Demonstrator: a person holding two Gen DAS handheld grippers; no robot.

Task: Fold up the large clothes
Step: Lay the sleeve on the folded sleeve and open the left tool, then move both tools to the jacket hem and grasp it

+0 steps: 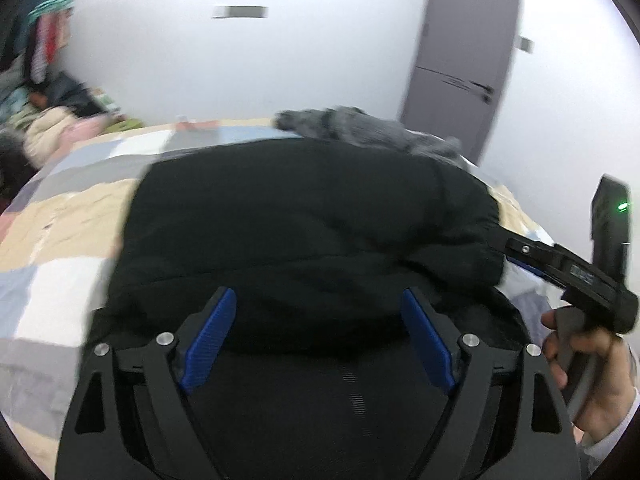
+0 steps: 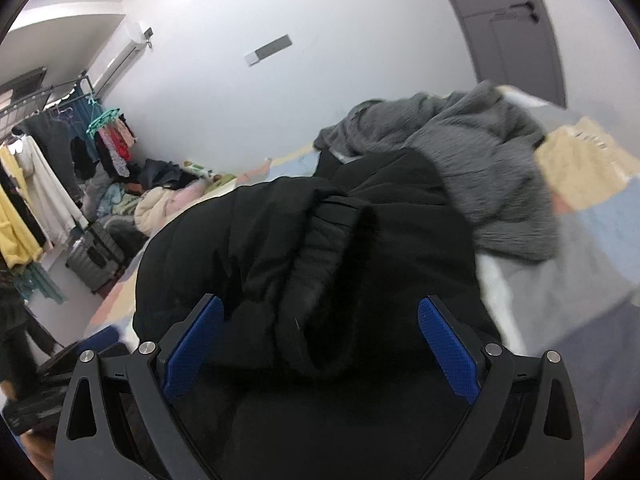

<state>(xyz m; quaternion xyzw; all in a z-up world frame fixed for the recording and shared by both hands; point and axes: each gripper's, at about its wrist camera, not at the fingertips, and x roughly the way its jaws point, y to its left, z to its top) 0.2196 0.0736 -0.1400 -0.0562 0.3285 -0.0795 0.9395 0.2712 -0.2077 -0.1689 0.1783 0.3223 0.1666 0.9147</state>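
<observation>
Here black coat (image 1: 304,232) near bed (image 1: 60,216) edge.

The left gripper (image 1: 318,308) fills the lower middle of its own view, jaws spread wide, blue pads (image 1: 212,336) bare and pressing nothing. The right gripper (image 2: 320,316) sits likewise in its view, jaws wide apart. At the lower right of the left view, the right hand (image 1: 592,368) grips its handle.
</observation>
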